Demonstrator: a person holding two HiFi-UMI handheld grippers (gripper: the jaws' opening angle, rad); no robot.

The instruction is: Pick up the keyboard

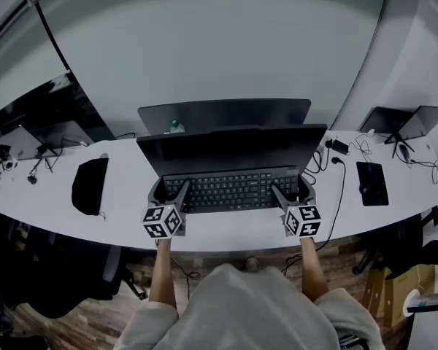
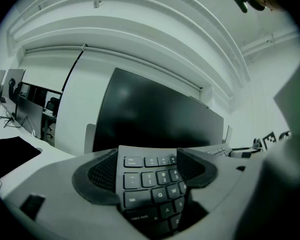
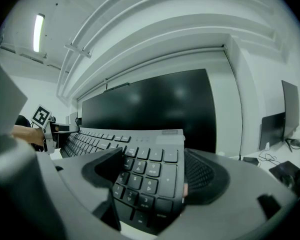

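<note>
The black keyboard [image 1: 232, 189] lies across the white desk's [image 1: 124, 195] front, just before a dark monitor [image 1: 230, 148]. My left gripper [image 1: 168, 190] is shut on its left end; in the left gripper view the esc and tab keys of the keyboard [image 2: 150, 176] sit between the two dark pads of that gripper [image 2: 147, 176]. My right gripper [image 1: 292, 190] is shut on the right end, and in the right gripper view the number pad of the keyboard [image 3: 145, 171] fills the gap of that gripper [image 3: 152, 176]. Both grippers point nearly level towards the monitor.
A black pouch [image 1: 90, 186] lies on the desk to the left. A dark tablet [image 1: 371, 183] and loose cables [image 1: 342, 173] lie to the right. Laptops stand at the far left [image 1: 36, 133] and far right [image 1: 405, 122]. The monitor is close behind the keyboard.
</note>
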